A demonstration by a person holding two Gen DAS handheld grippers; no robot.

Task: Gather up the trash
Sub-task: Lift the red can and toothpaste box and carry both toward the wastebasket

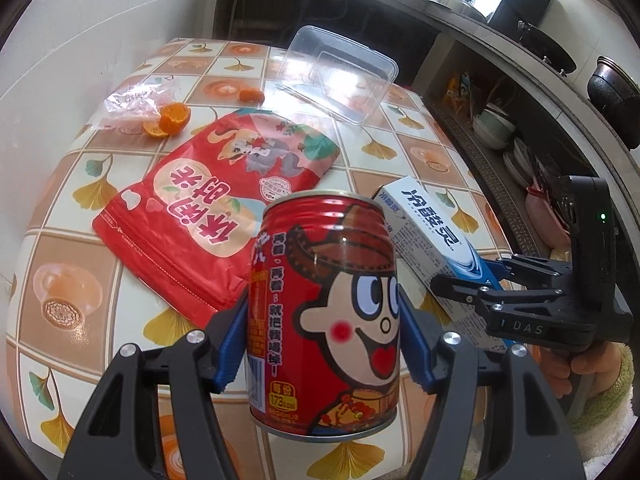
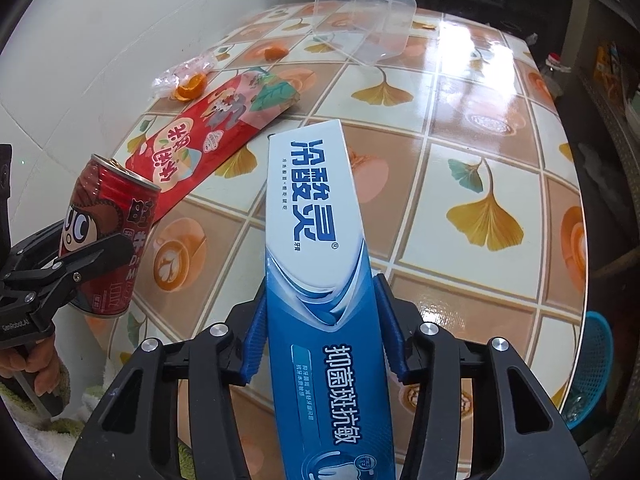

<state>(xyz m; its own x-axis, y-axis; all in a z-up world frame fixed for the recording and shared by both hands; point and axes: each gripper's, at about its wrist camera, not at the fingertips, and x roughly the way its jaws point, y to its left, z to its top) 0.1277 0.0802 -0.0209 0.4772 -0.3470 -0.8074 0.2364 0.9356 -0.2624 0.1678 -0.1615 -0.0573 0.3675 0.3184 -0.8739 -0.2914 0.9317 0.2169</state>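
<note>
The long blue and white cardboard toothpaste box (image 2: 320, 280) sits between the blue pads (image 2: 256, 336) of the right tongs (image 2: 324, 332), which are closed on its sides about halfway in; its long axis runs straight forward along the fingers, the far end over the tiled-pattern worktop (image 2: 480, 184). The short red drink can with a cartoon face (image 1: 324, 312) is upright and lifted in the left tongs (image 1: 324, 344), which are closed on its sides. The red flat snack bag (image 1: 216, 220) lies further back, nearer the left hand. Behind it are orange peels (image 1: 170, 120), a crumpled clear wrapper (image 1: 128, 104) and a clear plastic box (image 1: 336, 76). The near end of the toothpaste box is cut off, and I see no trash bin, only a blue mesh basket (image 2: 592, 364) below the worktop edge
</note>
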